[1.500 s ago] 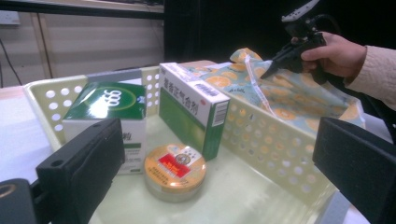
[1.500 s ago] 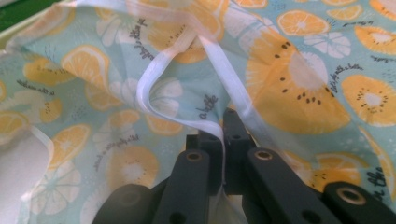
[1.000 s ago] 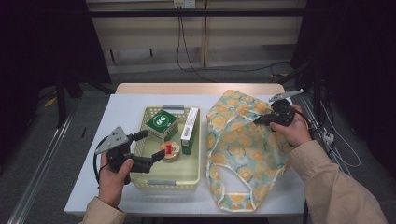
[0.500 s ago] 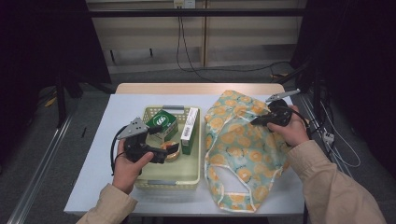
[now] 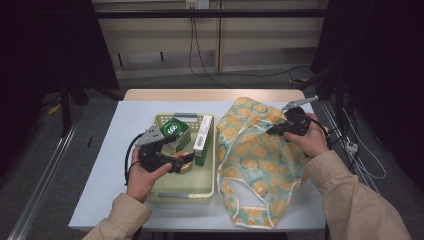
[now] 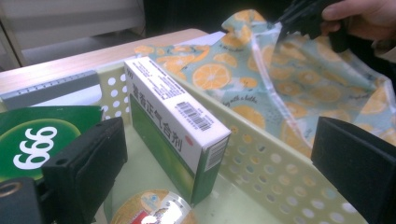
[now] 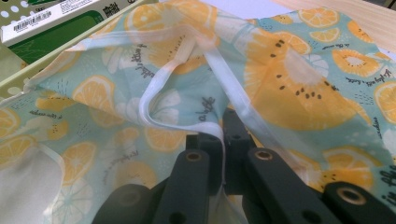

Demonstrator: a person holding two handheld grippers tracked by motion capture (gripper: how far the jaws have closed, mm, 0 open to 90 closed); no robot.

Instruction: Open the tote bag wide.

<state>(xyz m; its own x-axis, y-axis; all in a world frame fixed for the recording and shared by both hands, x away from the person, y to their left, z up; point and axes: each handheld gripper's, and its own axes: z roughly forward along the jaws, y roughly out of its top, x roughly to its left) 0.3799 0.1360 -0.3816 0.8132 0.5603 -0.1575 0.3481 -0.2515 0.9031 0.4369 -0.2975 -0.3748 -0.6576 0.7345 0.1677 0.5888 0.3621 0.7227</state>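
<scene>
A pale green perforated basket [image 5: 182, 192] holds a green box marked 666 [image 5: 176, 131], a white and green carton [image 5: 202, 140] on its long edge, and a round tin [image 6: 154, 210] with an orange lid. My left gripper [image 5: 188, 160] hangs low inside the basket. It is open, and the carton [image 6: 177, 126] stands between its pads without touching either. An orange-print fabric bag [image 5: 255, 165] lies to the right of the basket. My right gripper [image 7: 223, 140] is shut on the bag's white hem and lifts it slightly near the far end [image 5: 274, 131].
The basket and bag share a white table [image 5: 110, 165] with a wooden far edge [image 5: 210, 94]. Bare tabletop lies left of the basket. Cables hang off the right side near a power strip [image 5: 350, 146]. The basket's wall [image 6: 261, 158] is close to my left gripper's right jaw.
My left gripper has moved from the basket's left edge to the right and down into the basket, beside the carton. The right gripper has kept still on the bag's hem.
</scene>
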